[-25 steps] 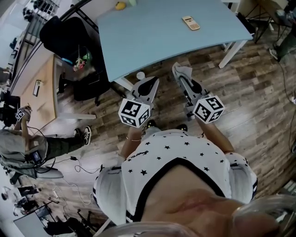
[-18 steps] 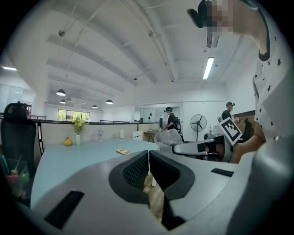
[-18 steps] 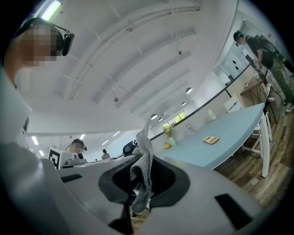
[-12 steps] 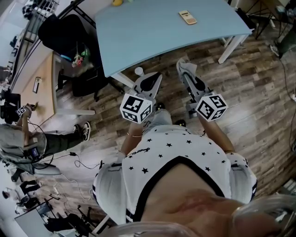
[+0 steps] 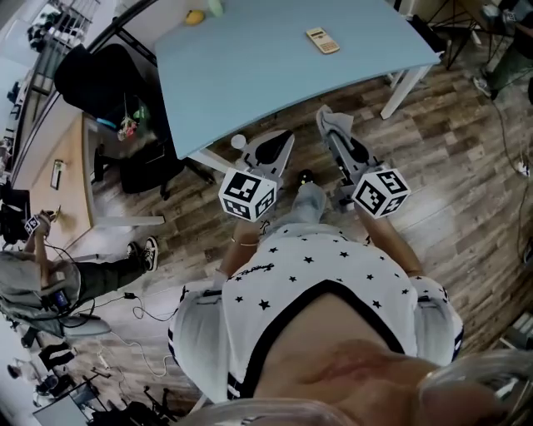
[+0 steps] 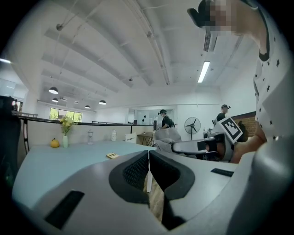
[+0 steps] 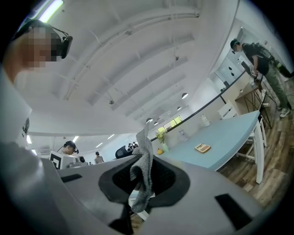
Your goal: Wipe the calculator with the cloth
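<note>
A small beige calculator (image 5: 322, 40) lies on the light blue table (image 5: 250, 75), far from both grippers; it also shows as the calculator (image 6: 112, 155) and the calculator (image 7: 202, 148). My right gripper (image 5: 328, 125) is held off the table's near edge, above the wood floor, shut on a grey cloth (image 5: 332, 122). In the right gripper view the cloth (image 7: 143, 167) hangs pinched between the jaws of the right gripper (image 7: 140, 176). My left gripper (image 5: 279, 143) sits beside it. In its own view the left gripper (image 6: 149, 160) has its jaws shut with nothing between them.
A yellow fruit (image 5: 194, 17) sits at the table's far edge beside a vase of flowers (image 6: 65, 133). A black chair (image 5: 92, 75) and a wooden desk (image 5: 58, 166) stand to the left. A white table leg (image 5: 400, 87) is at right. People stand in the background.
In the head view the table and calculator have shifted a little left and up. Both grippers stay in front of the body, with the cloth still held in the right one.
</note>
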The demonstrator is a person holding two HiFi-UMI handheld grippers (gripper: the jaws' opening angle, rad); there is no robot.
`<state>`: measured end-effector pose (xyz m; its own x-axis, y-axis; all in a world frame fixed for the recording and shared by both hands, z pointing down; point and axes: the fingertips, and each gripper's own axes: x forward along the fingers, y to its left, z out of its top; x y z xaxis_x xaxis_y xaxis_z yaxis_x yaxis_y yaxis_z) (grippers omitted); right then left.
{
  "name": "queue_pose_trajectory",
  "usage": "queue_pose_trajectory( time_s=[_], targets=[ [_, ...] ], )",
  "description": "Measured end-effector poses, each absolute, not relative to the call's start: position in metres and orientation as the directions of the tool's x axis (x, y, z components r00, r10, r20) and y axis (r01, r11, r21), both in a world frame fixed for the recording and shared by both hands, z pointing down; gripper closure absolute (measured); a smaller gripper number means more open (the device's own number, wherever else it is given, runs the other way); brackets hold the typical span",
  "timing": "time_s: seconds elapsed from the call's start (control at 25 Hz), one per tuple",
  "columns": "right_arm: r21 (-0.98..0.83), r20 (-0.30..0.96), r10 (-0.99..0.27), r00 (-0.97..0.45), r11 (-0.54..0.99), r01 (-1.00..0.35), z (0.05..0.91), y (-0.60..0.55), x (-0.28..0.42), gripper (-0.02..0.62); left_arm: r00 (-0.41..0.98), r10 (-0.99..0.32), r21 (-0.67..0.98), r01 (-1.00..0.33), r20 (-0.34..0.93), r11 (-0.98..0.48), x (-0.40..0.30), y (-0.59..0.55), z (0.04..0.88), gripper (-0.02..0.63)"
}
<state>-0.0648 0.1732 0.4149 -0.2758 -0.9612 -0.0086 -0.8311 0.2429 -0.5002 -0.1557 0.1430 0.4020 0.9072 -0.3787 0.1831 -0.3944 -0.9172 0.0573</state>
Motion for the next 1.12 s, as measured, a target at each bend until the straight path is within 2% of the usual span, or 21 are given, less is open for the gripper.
queue_pose_trajectory(
  time_s=[0.36,1.12],
  targets=[
    [-0.479,0.026,-0.964,-0.264,0.22,-0.85,0.418,0.123,-0.018,0.552,0.92,-0.358,0.058,-0.371,0.162,-0.927,-0.109,0.096,0.408,0.575],
    [-0.469,0.089,-0.932,-0.352,0.273,-0.84,0.421,-0.014,-0.003,0.552,0.886,-0.441,0.077,-0.455,0.144,-0.887,-0.097,-0.037,0.406,0.575]
  ],
)
